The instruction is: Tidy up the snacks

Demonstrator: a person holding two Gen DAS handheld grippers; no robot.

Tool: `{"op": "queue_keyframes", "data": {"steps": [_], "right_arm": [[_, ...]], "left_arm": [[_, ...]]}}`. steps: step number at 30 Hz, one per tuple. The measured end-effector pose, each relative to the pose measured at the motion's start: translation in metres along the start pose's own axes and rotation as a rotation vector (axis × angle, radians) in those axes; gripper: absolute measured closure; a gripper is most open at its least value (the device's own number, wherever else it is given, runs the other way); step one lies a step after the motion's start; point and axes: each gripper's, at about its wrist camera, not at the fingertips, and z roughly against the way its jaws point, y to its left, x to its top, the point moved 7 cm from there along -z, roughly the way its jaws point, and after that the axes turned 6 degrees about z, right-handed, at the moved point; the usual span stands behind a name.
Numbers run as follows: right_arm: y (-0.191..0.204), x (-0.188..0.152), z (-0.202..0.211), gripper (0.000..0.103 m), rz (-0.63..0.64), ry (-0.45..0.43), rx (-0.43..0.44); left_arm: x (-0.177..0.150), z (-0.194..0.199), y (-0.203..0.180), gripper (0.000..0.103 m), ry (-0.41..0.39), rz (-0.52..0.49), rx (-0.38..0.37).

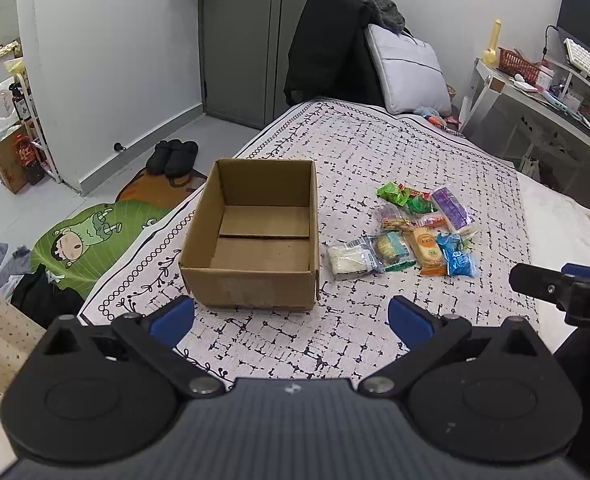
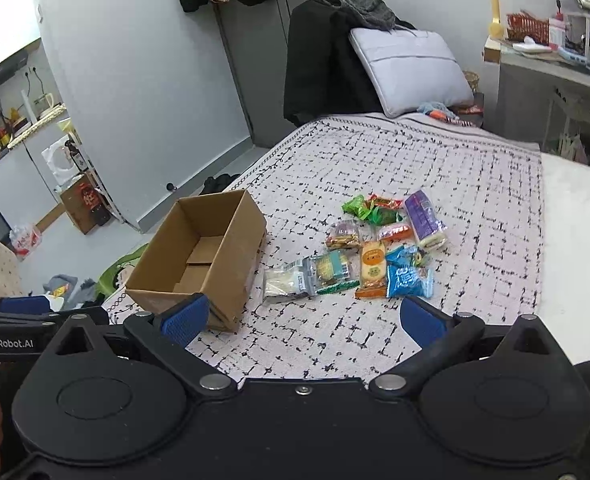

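An open cardboard box point(image 1: 255, 236) point(image 2: 199, 256) stands empty on the patterned bedspread. To its right lies a cluster of several wrapped snacks: a white packet point(image 1: 349, 259) point(image 2: 283, 280), an orange one point(image 1: 427, 250) point(image 2: 373, 268), a blue one point(image 1: 459, 259) point(image 2: 409, 278), a purple one point(image 1: 453, 208) point(image 2: 425, 218) and green ones point(image 1: 393, 193) point(image 2: 357, 206). My left gripper point(image 1: 291, 318) hovers open just in front of the box, holding nothing. My right gripper point(image 2: 303, 318) is open and empty, short of the snacks. The right gripper's tip point(image 1: 551, 288) shows at the left wrist view's right edge.
The bedspread point(image 1: 375, 152) ends at a drop to the floor on the left, where slippers point(image 1: 173, 156) and a green mat point(image 1: 91, 240) lie. A pillow point(image 1: 409, 68) and a dark jacket point(image 1: 327, 48) sit at the bed's far end. A cluttered desk point(image 1: 547, 92) stands at the right.
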Motion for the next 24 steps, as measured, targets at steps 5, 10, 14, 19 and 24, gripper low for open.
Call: {"op": "queue_keyframes", "data": {"steps": [5, 10, 14, 19, 24], "right_arm": [[0.002, 0.001, 0.003, 0.000, 0.029, -0.013, -0.017], [0.007, 0.003, 0.003, 0.000, 0.057, -0.013, -0.023], [0.011, 0.005, 0.006, 0.000, 0.084, -0.024, -0.031], [0.012, 0.006, 0.005, 0.000, 0.084, -0.020, -0.034], [0.012, 0.005, 0.005, 0.000, 0.081, -0.022, -0.030]], "left_arm": [[0.001, 0.000, 0.001, 0.000, -0.004, -0.003, 0.003], [0.002, 0.000, 0.004, 0.000, -0.005, 0.002, 0.004], [0.003, 0.001, 0.005, 0.000, -0.008, 0.003, 0.002], [0.003, 0.001, 0.003, 0.000, -0.001, -0.005, -0.003], [0.003, 0.003, 0.001, 0.000, -0.006, -0.005, -0.012]]}}
